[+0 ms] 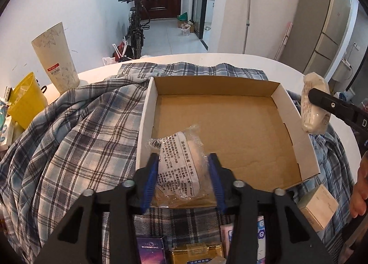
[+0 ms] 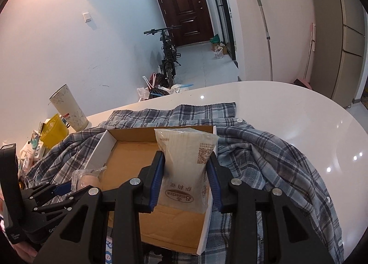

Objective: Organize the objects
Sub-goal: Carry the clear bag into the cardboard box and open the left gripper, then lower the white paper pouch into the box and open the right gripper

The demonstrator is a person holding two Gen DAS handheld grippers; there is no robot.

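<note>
A shallow open cardboard box [image 1: 230, 86] lies on a plaid shirt [image 1: 76, 135] on a white table. My left gripper [image 1: 184, 162] is shut on a clear-wrapped snack packet [image 1: 181, 160] with printed text, held over the box's near left corner. My right gripper [image 2: 186, 167] is shut on a pale snack bag [image 2: 186, 160] with a QR code, held above the box's right wall [image 2: 207, 224]. The left view shows that bag [image 1: 312, 102] at the right, beside the box. The right view shows the left gripper [image 2: 66, 188] with its packet [image 2: 87, 177].
A tall patterned cup [image 1: 56, 56] and a yellow basket [image 1: 25, 100] stand at the left. Small boxes [image 1: 319, 204] and packets [image 1: 195, 252] lie near the front edge. The table's bare white top [image 2: 287, 107] shows at the back right.
</note>
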